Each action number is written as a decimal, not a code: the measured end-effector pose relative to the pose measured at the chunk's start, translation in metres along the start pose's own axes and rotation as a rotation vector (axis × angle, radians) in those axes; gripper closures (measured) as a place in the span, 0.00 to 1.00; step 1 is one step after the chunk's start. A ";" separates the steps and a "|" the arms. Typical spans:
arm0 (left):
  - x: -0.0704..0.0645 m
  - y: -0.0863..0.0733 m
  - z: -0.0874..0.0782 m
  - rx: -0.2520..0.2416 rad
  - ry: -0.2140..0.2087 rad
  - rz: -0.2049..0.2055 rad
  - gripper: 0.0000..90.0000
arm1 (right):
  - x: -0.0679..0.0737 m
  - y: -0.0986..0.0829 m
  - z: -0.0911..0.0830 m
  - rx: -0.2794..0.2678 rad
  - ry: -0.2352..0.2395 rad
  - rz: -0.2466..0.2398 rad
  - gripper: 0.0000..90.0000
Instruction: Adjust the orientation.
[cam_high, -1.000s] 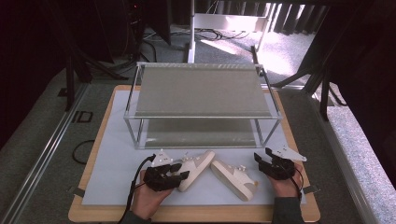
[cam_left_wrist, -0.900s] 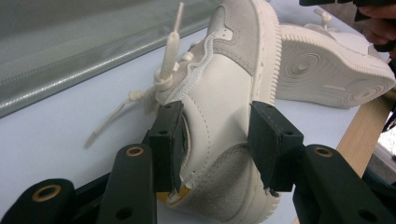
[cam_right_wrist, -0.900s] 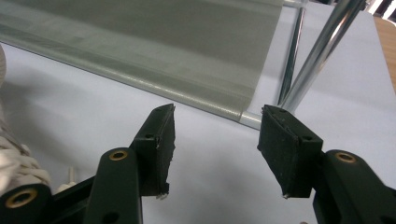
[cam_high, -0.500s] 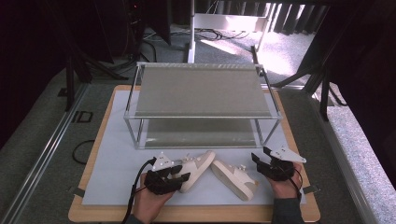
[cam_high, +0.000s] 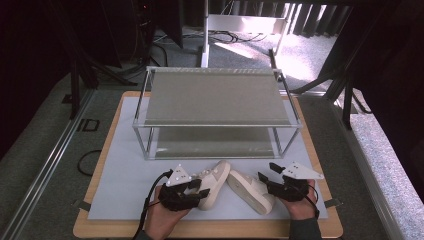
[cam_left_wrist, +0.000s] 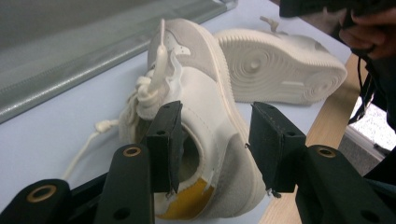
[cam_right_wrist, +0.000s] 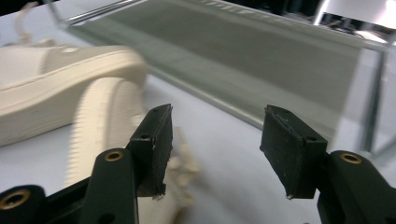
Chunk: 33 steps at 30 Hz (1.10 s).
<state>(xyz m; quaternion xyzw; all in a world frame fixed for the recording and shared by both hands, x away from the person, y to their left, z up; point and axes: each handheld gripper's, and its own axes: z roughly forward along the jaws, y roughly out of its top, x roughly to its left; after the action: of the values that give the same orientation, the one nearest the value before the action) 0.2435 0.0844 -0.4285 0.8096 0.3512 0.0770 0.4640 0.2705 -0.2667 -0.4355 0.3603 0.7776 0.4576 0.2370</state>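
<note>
**Left tool settles over the heel of a shoe; right tool edges in beside the other**

The left tool (cam_high: 196, 189), low and left of centre in the high view, has its jaws spread and released, nothing clenched yet. In the left gripper view one jaw pad sits inside the collar opening of the left shoe (cam_left_wrist: 201, 116) while the other stands just outside the heel, so the heel wall lies between them. Compared with a second ago the tool has slid a little toward the bottom centre of the frame and closer onto that shoe; my guess is a grip on the heel is about to be taken. The right tool (cam_high: 267, 176), low and right of centre, has also crept inward and now sits just beside the right shoe (cam_high: 250, 190); its jaws gape too, holding nothing.

Both shoes lie near the bottom centre on a pale sheet (cam_high: 125, 180) covering the wooden tabletop (cam_high: 210, 231), toes meeting in a shallow V. They are off-white sneakers, smooth leather with greyish suede-like panels, loose cord laces and a yellow insole showing in the left one. The right one lies on its side, its ribbed rubber sole with ring pattern turned toward the left tool's camera.

Farther up, mid-frame, stands a two-tier rack (cam_high: 215, 100): thin shiny metal frame, flat matte grey shelves, both bare.
</note>
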 end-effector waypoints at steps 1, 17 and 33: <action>0.000 0.001 -0.001 -0.008 0.007 0.002 0.60 | 0.003 0.001 0.000 0.001 0.009 -0.010 0.48; 0.046 -0.012 -0.020 -0.041 0.150 -0.045 0.63 | 0.008 -0.002 0.000 0.015 0.025 -0.022 0.48; 0.053 -0.021 0.010 0.067 0.117 0.014 0.59 | 0.004 -0.002 -0.003 0.005 0.013 -0.020 0.48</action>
<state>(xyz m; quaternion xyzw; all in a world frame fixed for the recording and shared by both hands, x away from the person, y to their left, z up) 0.2772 0.1187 -0.4612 0.8211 0.3746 0.1155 0.4150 0.2649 -0.2657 -0.4360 0.3502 0.7836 0.4558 0.2357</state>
